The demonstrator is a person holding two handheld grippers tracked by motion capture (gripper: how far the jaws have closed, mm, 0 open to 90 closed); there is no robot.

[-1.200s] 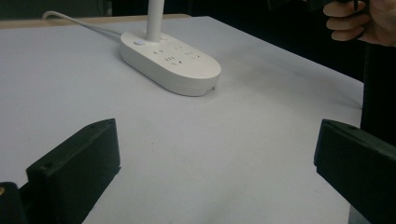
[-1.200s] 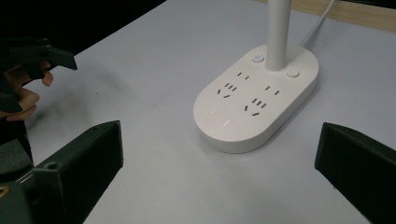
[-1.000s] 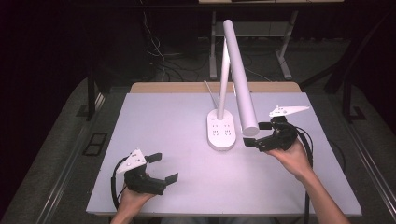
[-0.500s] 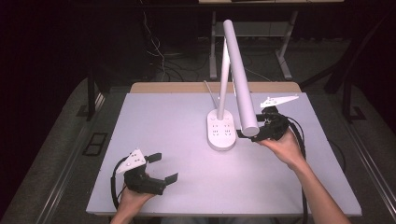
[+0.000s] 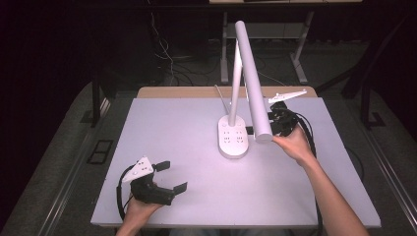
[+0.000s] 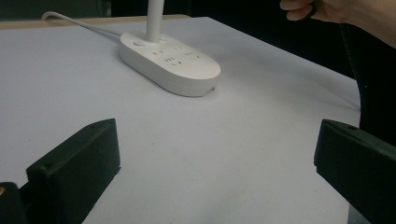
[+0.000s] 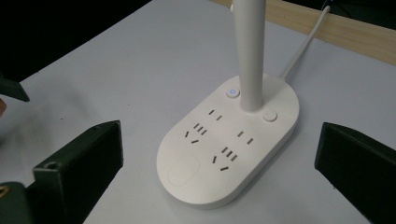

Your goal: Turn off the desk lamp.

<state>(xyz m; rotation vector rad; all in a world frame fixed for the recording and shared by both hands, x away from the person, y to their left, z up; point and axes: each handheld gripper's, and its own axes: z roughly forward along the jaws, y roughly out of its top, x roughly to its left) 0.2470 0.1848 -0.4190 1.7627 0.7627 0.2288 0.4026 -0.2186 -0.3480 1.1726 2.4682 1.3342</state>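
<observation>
white desk lamp [image 5: 246, 83] stands mid-counter, right hand-held gripper [image 5: 268, 129] closing in on it.
its oval socket base [image 7: 229, 144] sits toward the back of the pale counter [image 5: 172, 123]; right jaws gape wide and empty just beside the lamp head, and the left hand-held gripper [image 5: 169, 176] rests wide open near the front edge. a careless nudge against the tall, overhanging head could tip the lamp or tug its cord [image 7: 303, 44].

A white lamp [image 5: 244, 88] stands on the table [image 5: 162, 132], a bit toward 1 o'clock from the middle. Its flat oval base [image 7: 229, 144] has plug holes and two round buttons; one button [image 7: 232, 93] glows blue. A thin pole [image 7: 248, 51] rises straight up. The long round light bar [image 5: 252, 78] slants down toward 5 o'clock.
</observation>
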